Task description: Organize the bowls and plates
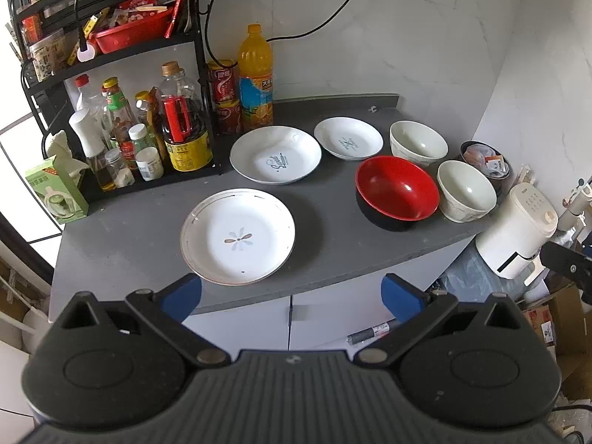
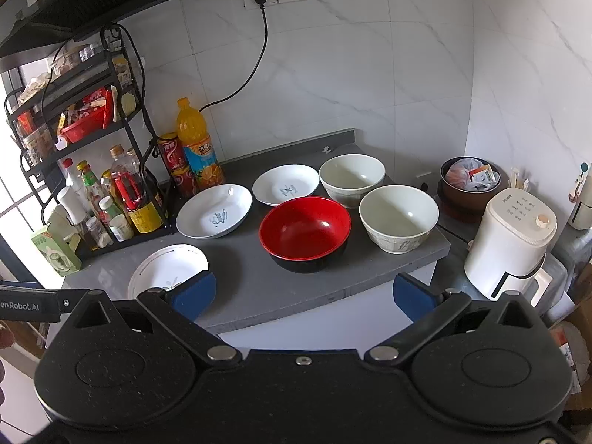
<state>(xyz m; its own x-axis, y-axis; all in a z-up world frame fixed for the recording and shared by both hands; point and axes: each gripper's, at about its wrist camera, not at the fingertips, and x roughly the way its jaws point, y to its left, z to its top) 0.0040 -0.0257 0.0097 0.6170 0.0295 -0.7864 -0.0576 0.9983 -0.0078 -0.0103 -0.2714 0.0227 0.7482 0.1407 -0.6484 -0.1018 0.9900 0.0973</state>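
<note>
Nothing gripped: left gripper [image 1: 292,292] and right gripper [image 2: 303,292] both spread wide, hovering off the counter [image 1: 333,255] edge. Around the red bowl [image 2: 304,230], three plates [image 1: 237,236] leftward, two pale bowls [image 2: 399,218] rightward, unstacked, presumably awaiting nesting.

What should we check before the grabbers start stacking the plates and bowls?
1. Left gripper jaws open and empty: ok.
2. Right gripper jaws open and empty: ok.
3. Flower plate nearest the left gripper, nothing on it: ok.
4. Red bowl upright and empty: ok.
5. Two white bowls upright, apart from each other: ok.
6. Whether the small plate sits on another plate: cannot tell.
</note>
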